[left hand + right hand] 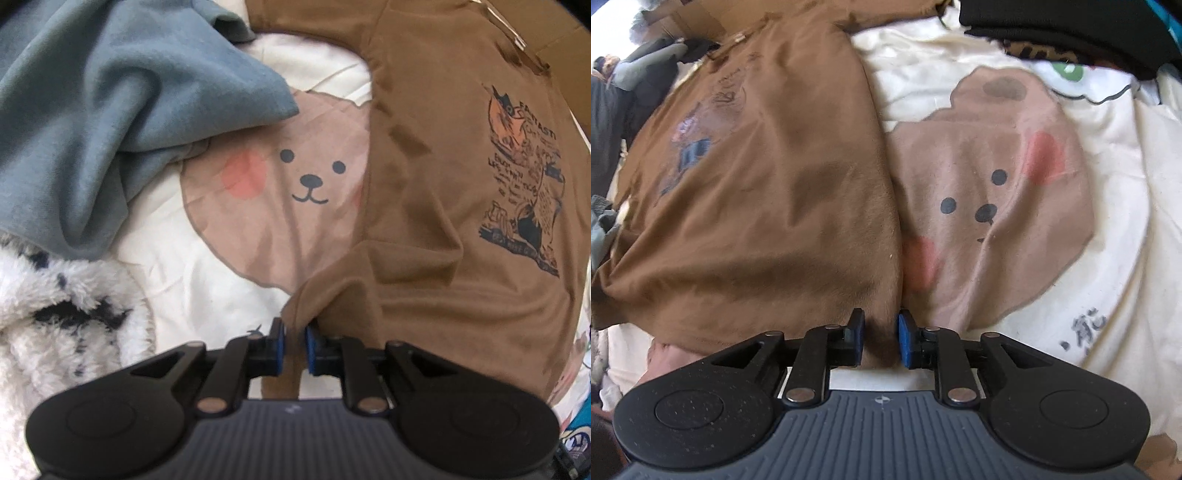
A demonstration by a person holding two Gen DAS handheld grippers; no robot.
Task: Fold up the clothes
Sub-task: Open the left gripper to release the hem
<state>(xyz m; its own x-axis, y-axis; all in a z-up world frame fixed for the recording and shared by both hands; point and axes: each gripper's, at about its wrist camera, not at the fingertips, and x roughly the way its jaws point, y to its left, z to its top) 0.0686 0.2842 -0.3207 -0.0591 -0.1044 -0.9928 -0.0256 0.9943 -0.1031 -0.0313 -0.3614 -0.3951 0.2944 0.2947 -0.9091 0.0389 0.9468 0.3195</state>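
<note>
The brown t-shirt (424,206) is lying spread out on a cream bedsheet (207,295) with a big cartoon bear face (295,177) printed on it. In the left wrist view the shirt is filling everything from about 12 o'clock round to 4 o'clock, with its dark printed graphic (524,184) sitting out at 3 o'clock. A corner of the shirt's edge is dipping down at 6 o'clock, right into the left gripper (294,345). The blue pads (309,347) are standing a narrow gap apart with that fold of brown cloth between them, and honestly they're looking loose on it, not squeezing.

Over at 10 o'clock a blue-grey garment (122,110) is lying crumpled, and a fluffy white blanket with dark patches (62,306) is bunching up at 8 o'clock.

Right wrist view: same deal. The shirt (757,192) is covering 9 to 12 o'clock, its long edge running down the middle toward 6 o'clock, where the right gripper (880,338) is sitting. Its jaws are parted a bit wider, shirt edge lying in the gap, pads not pinching it. A black garment (1071,29) is piling up at 1 o'clock.
</note>
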